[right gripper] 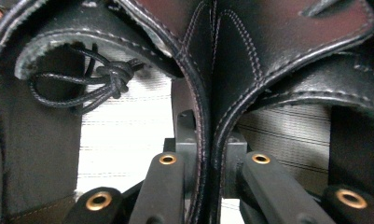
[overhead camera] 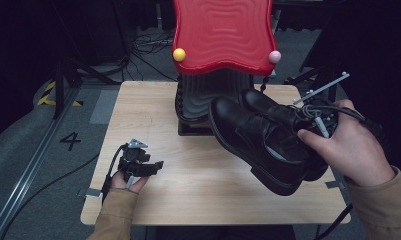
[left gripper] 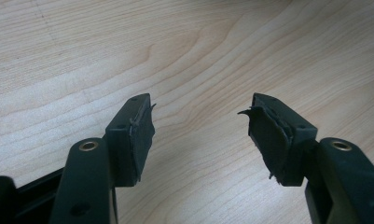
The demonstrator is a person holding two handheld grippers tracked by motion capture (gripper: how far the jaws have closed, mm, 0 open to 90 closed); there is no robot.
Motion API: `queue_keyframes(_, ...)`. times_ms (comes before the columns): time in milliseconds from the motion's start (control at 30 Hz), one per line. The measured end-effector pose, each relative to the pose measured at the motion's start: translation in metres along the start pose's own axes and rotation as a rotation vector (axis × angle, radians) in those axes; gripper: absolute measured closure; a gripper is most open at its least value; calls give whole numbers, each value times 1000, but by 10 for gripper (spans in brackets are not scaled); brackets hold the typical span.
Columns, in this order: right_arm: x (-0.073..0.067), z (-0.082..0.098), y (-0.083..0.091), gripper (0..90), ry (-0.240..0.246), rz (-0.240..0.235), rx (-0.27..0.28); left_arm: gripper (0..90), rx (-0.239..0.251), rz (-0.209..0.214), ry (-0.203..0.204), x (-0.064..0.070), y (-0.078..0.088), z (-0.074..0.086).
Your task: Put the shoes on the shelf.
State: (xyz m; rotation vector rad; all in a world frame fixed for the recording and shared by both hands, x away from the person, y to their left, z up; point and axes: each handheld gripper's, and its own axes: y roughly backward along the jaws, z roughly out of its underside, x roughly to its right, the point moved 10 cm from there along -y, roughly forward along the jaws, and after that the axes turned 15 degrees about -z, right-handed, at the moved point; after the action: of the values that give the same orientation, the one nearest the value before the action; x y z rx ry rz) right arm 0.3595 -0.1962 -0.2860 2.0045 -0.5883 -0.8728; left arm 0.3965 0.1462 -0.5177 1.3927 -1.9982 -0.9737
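Above the tabletop [overhead camera: 198, 190], the right hand-held gripper [right gripper: 204, 172] pinches both black shoes [overhead camera: 268, 137] by their inner collars, carrying them as a pair; the left hand-held gripper [left gripper: 201, 130] rests spread, empty.

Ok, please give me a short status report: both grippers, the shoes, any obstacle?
Right gripper shut on pair of black shoes, held above table. Left gripper open, low over the table. Red shoe rack stands just behind the shoes.
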Motion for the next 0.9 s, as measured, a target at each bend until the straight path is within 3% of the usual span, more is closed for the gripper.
queue_keyframes(400, -23, -8, 32, 825, 41, -33, 30, 405, 11, -13, 10, -5, 4, 2)
queue_keyframes(633, -32, -13, 46, 825, 62, -24, 38, 404, 11, -10, 13, -5, 4, 1)
queue_keyframes(900, -45, -32, 62, 825, 86, -28, 65, 404, 12, -5, 17, -5, 4, 0)
